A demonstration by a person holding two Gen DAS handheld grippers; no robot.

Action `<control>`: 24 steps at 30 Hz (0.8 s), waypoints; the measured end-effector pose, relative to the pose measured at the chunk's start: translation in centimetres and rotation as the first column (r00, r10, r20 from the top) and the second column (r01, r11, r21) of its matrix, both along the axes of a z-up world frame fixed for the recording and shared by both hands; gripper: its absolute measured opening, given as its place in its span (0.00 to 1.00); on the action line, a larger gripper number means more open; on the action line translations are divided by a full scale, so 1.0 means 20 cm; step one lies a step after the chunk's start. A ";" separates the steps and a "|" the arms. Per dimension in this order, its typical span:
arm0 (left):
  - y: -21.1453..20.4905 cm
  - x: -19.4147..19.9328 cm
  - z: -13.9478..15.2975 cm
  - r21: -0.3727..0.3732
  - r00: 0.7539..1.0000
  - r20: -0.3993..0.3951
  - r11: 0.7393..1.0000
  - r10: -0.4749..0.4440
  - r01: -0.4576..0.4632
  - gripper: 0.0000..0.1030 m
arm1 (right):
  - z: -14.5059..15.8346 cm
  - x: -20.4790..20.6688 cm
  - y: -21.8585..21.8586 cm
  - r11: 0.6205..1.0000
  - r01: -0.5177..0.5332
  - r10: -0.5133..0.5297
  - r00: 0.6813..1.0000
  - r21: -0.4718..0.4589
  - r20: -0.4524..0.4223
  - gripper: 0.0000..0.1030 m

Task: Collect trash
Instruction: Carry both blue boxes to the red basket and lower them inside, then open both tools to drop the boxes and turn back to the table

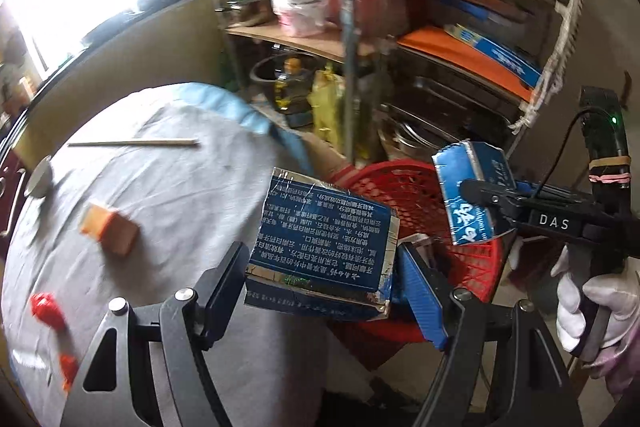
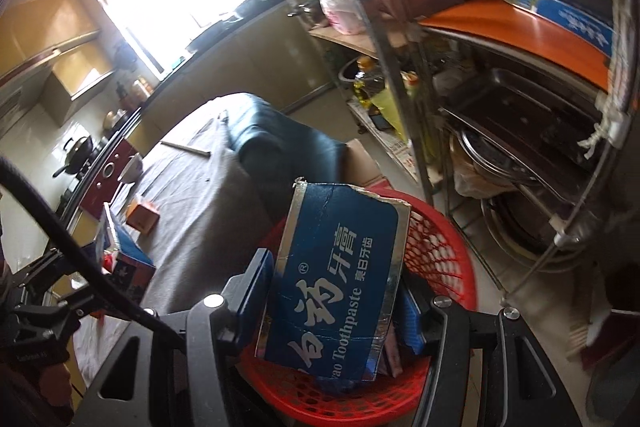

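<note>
Left wrist view: the left tongs (image 1: 320, 287) pinch a torn blue toothpaste-box piece (image 1: 320, 247) between their two fingers, at the centre of the frame. The piece hangs over the near rim of a red mesh basket (image 1: 420, 195), which stands on the floor just beside the bench (image 1: 180, 187) and reaches toward 3 o'clock. At 3 o'clock the right tongs (image 1: 476, 191), held by a white-gloved hand (image 1: 592, 307), pinch a second blue box piece (image 1: 472, 195) above the basket. On the grey-clothed bench, from 9 to 7 o'clock, lie an orange block (image 1: 110, 231), a red scrap (image 1: 48, 311), a thin stick (image 1: 134, 143) and a spoon (image 1: 40, 179). A metal shelf rack (image 1: 460, 47) fills 12 to 2 o'clock.

Right wrist view: the right tongs (image 2: 332, 295) are pressed onto the second box piece (image 2: 336, 283), printed "Toothpaste", directly above the open basket (image 2: 440, 247). At 9 o'clock the orange block (image 2: 142, 215) and the first piece (image 2: 128, 259), carried by the left tongs, sit over the bench (image 2: 192, 207).

The step in hand appears to be the drop: both pieces are over or at the basket. The next move likely calls for each pair of tongs to spread so the pieces fall inside, the left one first shifting further over the opening. The bench scraps remain to be collected.
</note>
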State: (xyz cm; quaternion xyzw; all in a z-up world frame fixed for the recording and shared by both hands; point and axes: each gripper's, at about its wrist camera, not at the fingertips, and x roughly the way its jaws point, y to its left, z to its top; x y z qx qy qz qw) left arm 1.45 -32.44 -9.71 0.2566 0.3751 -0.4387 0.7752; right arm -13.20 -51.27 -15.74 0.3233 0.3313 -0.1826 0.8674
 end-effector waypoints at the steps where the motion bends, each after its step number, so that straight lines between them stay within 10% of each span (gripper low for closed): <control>1: -0.03 -0.01 -0.01 0.004 1.000 -0.003 1.000 -0.010 0.010 0.75 | -0.01 -0.01 -0.01 1.000 0.006 -0.006 1.000 0.008 -0.005 0.59; 24: -0.23 -0.05 -0.20 0.026 0.986 -0.135 0.994 -0.099 0.103 0.75 | -0.20 0.02 -0.16 0.952 0.094 -0.114 0.992 0.291 0.053 0.61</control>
